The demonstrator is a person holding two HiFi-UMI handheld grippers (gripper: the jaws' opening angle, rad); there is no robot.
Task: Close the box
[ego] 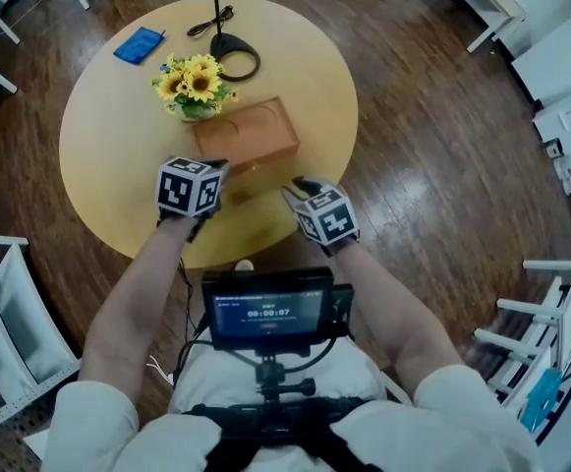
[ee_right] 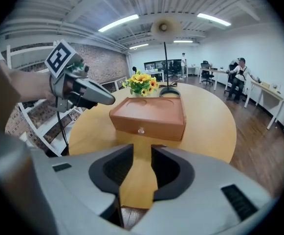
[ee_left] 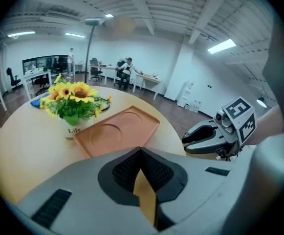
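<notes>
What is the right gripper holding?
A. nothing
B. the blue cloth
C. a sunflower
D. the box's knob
A: the right gripper's jaws stand slightly apart with only bare table between them, and the knob on the box lies ahead, untouched.
</notes>
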